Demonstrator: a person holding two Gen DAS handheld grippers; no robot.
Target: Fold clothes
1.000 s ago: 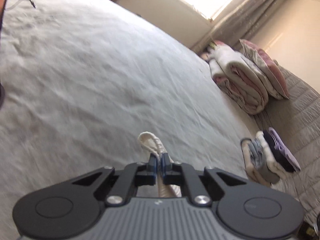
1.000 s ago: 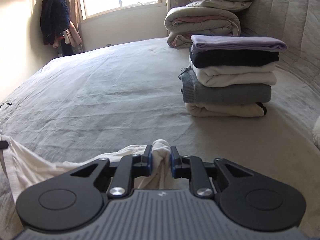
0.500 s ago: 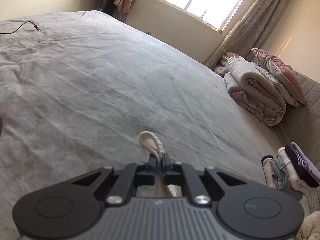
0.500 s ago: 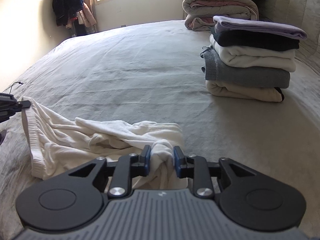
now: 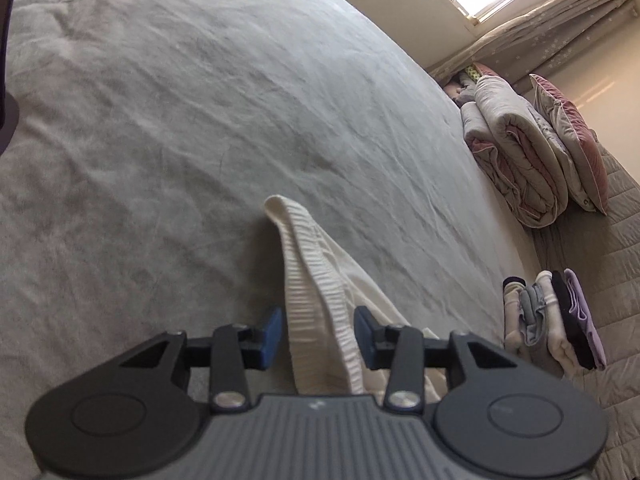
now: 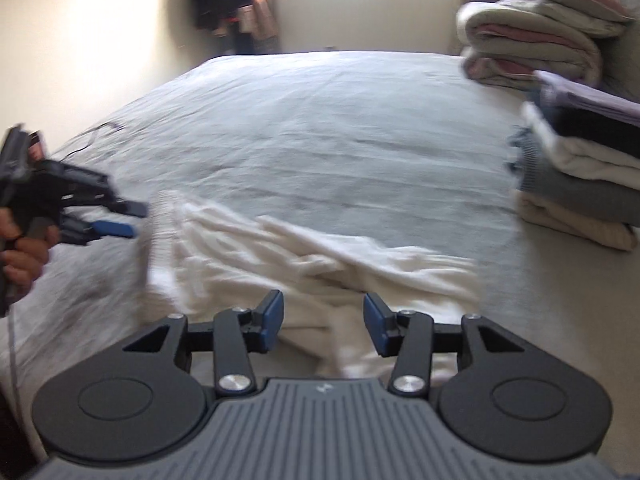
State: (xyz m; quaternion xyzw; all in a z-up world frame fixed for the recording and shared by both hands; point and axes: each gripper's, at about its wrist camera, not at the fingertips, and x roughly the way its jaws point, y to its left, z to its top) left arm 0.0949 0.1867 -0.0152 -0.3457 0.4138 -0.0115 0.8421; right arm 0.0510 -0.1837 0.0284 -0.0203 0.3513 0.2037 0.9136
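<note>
Where cream garment [image 6: 304, 256] sprawls, grey bed [image 5: 200, 92] (rumpled)

Left gripper [image 5: 318, 334], right gripper [image 6: 324, 324] released cream garment [image 6: 304, 256].

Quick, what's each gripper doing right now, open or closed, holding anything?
Left gripper: open, the cream garment lies loose between its fingers, not clamped.
Right gripper: open over the same garment, holding nothing.

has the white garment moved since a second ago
Yes. In the right wrist view the white garment was bunched at the gripper; now it lies spread leftward across the bed, away from the folded stack. Both grippers have opened.
</note>
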